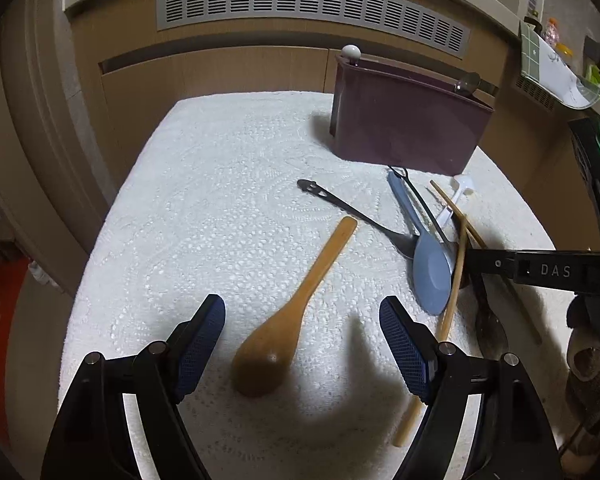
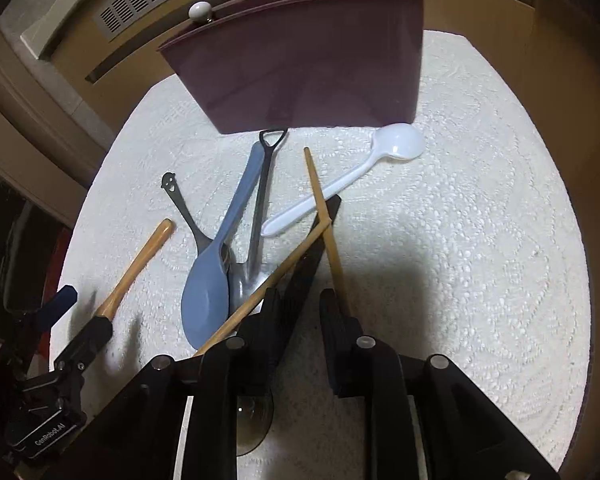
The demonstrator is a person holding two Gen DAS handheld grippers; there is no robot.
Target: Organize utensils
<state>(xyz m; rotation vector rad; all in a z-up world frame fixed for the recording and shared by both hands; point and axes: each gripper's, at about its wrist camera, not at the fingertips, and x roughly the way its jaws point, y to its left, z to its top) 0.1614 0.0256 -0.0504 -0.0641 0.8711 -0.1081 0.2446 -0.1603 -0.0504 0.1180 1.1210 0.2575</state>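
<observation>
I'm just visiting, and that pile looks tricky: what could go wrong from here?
1. The chopsticks cross right at the right claw, over a dark handle. Pulling one could drag the other and stir the nearby blue spoon.
2. The left claw stands open over the wooden spoon near its round bowl, which may slip from a pinch.

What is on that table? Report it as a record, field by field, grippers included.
surface: white textured cloth
holder: maroon bin, upright at the far side
loose utensils: wooden spoon, blue spoon, smiley-handled dark spoon, white spoon, crossed chopsticks
placement: every utensil seen lies on the cloth, outside the bin
left gripper: jaws open, either side of the wooden spoon's bowl, not touching
right gripper: jaws narrow, over the chopsticks; grip unclear
</observation>
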